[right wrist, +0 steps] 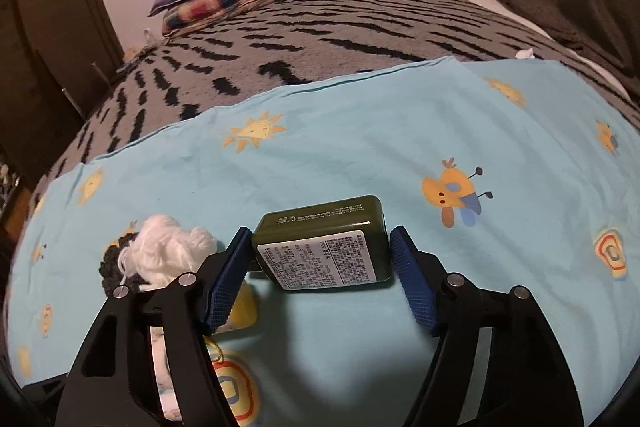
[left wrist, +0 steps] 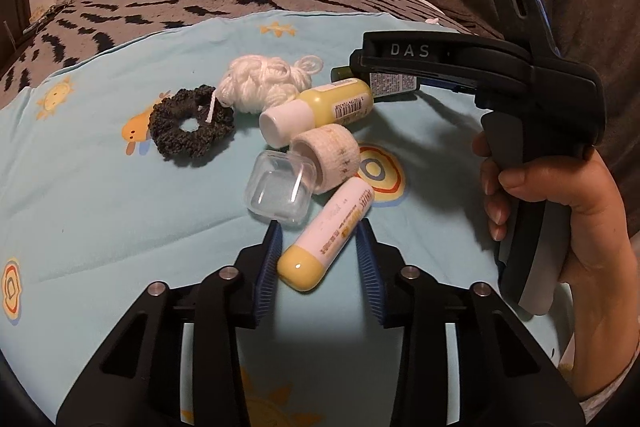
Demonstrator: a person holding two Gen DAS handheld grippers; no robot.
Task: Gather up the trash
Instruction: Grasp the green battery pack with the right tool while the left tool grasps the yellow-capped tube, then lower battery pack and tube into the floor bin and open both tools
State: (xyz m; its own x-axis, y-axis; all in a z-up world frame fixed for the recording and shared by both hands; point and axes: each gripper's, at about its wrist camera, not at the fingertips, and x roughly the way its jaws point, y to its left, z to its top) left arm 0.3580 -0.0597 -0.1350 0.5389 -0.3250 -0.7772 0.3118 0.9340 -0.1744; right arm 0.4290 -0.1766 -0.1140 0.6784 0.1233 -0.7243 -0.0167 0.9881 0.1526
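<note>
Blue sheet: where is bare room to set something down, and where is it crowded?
Bare: the blue sheet between the green bottle and the striped blanket, and left of the scrunchie. Crowded: around the yarn, tape roll and clear box.

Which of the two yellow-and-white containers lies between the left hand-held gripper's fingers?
The white tube with the yellow cap lies between the open left hand-held gripper. The yellow bottle with the white cap lies farther off, beside the white yarn.

Dim, warm indoor light; soft shadows fall on the blue sheet [left wrist: 100, 187] near the camera. Fisheye bends edges; corners go black, slight blur.
</note>
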